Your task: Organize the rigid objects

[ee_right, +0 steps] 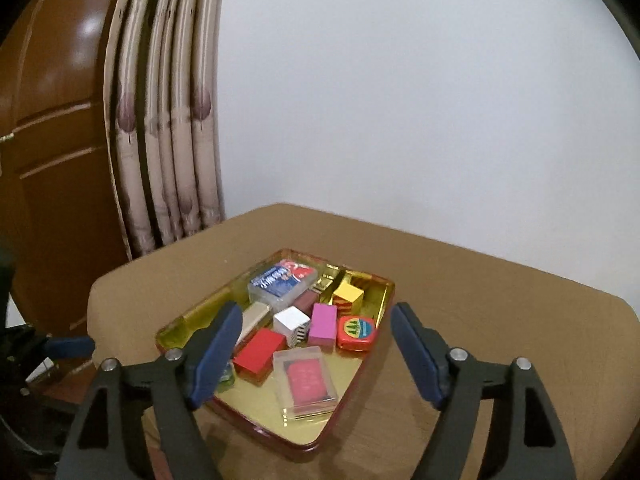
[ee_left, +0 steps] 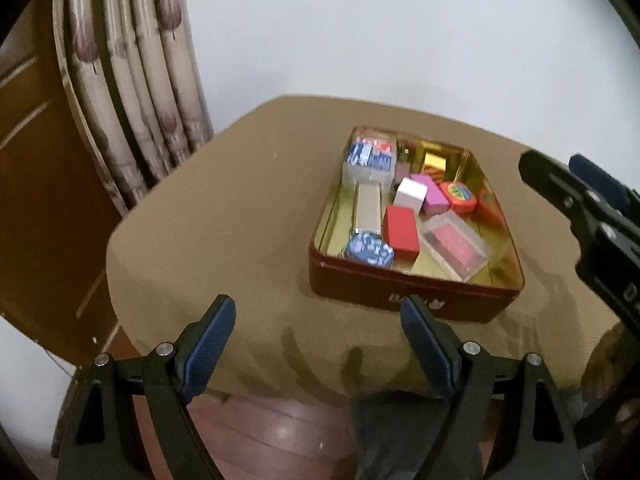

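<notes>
Both grippers are wide open and hold nothing: the left gripper (ee_left: 318, 314) hangs over the near edge of the table (ee_left: 208, 216), and the right gripper (ee_right: 316, 320) hangs just in front of the tin (ee_right: 308, 446). All the small hard things I can see are in the tin, and the cloth around it has nothing on it. In there lie a red box (ee_right: 260, 350), a clear case (ee_right: 306, 380) with a red card inside, a pink block (ee_right: 323, 326), a white box (ee_right: 291, 319), a round-cornered red tape (ee_right: 357, 333), a gold box (ee_right: 348, 294), a silver bar (ee_left: 367, 210), a blue round tin (ee_left: 369, 248) and a blue pack (ee_right: 280, 280). They lie close and crooked, some touching, and the white box leans on its neighbours. This could be a tin that is now full and done, or a tin that is about to be sorted piece by piece; I cannot tell which from here. If a thing is to be picked, it is best to take one with room on both sides, like the clear case, which lies apart at the near end. Come straight down, put one finger on each long side, and close softly, because the case looks smooth and may slip. Keep the other gripper back so the two do not bump. Lift slowly so nothing beside it gets dragged along.
</notes>
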`<action>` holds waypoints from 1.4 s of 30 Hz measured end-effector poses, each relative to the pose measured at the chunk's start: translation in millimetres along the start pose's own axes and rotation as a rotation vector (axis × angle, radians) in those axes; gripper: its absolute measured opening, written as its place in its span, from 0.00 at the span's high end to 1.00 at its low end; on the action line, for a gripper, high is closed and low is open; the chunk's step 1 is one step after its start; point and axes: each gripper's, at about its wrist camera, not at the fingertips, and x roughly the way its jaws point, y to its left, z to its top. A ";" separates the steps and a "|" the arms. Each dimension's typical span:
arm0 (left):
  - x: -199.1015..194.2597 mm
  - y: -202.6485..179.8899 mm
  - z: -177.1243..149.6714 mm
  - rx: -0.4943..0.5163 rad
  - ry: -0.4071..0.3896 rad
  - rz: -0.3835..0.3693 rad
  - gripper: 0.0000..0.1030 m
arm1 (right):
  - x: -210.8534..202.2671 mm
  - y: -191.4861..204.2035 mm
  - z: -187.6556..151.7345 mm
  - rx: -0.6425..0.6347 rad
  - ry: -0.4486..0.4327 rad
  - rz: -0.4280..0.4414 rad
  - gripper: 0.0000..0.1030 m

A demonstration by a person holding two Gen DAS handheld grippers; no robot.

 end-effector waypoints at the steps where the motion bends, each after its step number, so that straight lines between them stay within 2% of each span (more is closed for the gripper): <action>1: -2.3 -0.3 0.7 0.005 -0.013 0.004 0.21 | -3.6 0.1 -0.3 0.013 -0.003 -0.002 0.23; 5: -12.8 -1.1 4.4 0.025 -0.082 0.011 0.21 | -13.7 0.6 2.9 0.027 -0.008 -0.135 0.23; 13: -19.6 1.9 18.3 0.009 -0.144 -0.042 0.20 | -42.2 -1.8 4.8 0.051 -0.131 -0.219 0.23; 16: -23.5 1.2 22.3 0.010 -0.171 -0.062 0.09 | -47.0 -2.9 3.1 0.059 -0.145 -0.225 0.23; 22: -32.4 -3.2 28.5 0.036 -0.216 -0.104 0.09 | -49.2 -4.9 1.1 0.083 -0.136 -0.230 0.23; 24: -34.8 -6.5 30.5 0.051 -0.230 -0.093 0.09 | -50.5 -5.2 0.7 0.087 -0.146 -0.237 0.23; 26: -32.4 -8.7 32.8 0.060 -0.215 -0.096 0.02 | -55.2 -4.4 -0.1 0.083 -0.172 -0.246 0.23; 32: -22.2 -8.1 36.1 0.040 -0.174 -0.169 0.01 | -62.7 0.2 -0.1 0.056 -0.196 -0.262 0.23; 38: -21.7 -14.2 33.8 0.068 -0.219 -0.116 0.01 | -62.6 -1.1 -2.1 0.077 -0.178 -0.256 0.23; 42: -20.3 -13.8 33.9 0.069 -0.229 -0.115 0.01 | -63.4 -0.4 -1.8 0.081 -0.179 -0.247 0.23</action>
